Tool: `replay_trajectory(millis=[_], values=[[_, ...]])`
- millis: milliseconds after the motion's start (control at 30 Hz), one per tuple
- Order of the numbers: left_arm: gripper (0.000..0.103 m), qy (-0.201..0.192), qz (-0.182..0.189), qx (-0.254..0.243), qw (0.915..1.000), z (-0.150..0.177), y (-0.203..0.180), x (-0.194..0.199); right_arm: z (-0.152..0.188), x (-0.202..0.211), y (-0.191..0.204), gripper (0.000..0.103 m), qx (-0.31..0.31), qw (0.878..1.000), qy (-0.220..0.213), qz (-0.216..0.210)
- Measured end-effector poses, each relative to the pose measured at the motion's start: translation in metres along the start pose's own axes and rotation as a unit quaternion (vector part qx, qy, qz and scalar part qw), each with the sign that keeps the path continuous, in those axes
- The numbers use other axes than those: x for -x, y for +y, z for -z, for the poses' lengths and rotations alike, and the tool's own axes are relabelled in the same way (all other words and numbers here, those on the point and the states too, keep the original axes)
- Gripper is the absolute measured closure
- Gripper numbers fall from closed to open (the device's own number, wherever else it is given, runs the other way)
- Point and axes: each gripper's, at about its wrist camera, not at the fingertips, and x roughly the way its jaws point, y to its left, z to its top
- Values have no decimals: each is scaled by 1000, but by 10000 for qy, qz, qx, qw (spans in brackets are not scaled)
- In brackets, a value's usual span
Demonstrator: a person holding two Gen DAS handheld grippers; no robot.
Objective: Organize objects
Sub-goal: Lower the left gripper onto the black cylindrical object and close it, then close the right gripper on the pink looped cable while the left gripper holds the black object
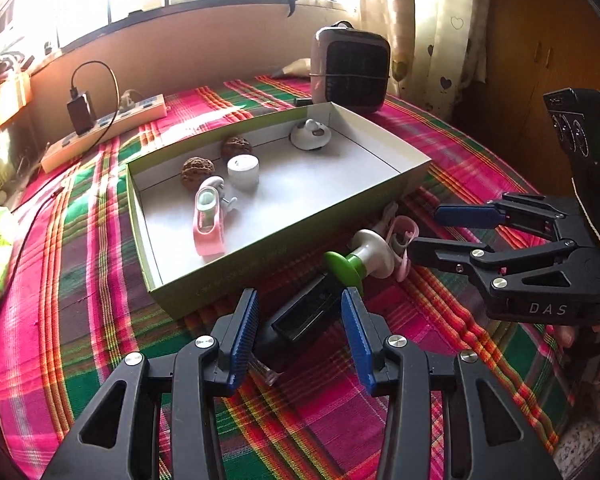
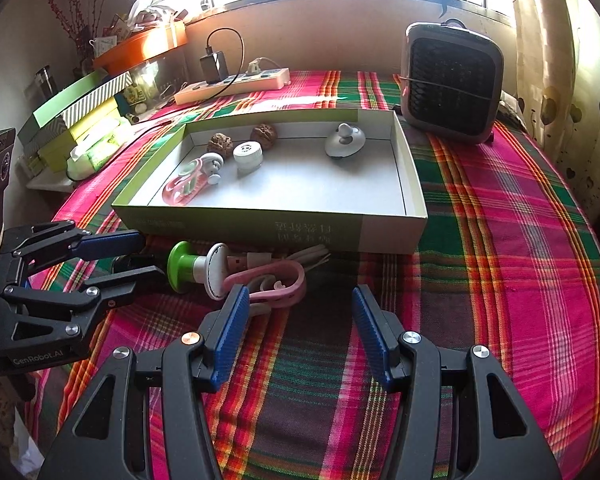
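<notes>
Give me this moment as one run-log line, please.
left gripper: open over black case | right gripper: open, empty | box: five items | green-capped piece: outside

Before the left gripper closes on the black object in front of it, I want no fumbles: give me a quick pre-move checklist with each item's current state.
1. Left gripper jaws open: ok.
2. Black object lies between its fingers: ok.
3. Green-and-white stamp-like item clear of those fingers: not ok, its green disc is right at the right fingertip.
4. Right gripper empty, out of the way: ok.
5. Box has free floor space: ok.
6. Black object free to lift: cannot tell.
</notes>
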Motion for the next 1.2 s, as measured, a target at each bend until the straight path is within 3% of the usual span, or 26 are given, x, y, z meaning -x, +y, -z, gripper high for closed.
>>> replay_trajectory(millis=[300,467,633,1200], values=[[64,118,-237,-5,9996,7,-8,1,0,0,2,49,-7,10000,8,-41],[75,189,-443,308,9984,11,4,-3,-1,-1,9,49,15,9999,17,-148],[77,135,-455,606,9970,15,16,-1,-3,-7,18,49,109,9999,84,-85],[77,112,-397,674,9969,15,18,-1,10,1,-15,49,3,9963,269,822]])
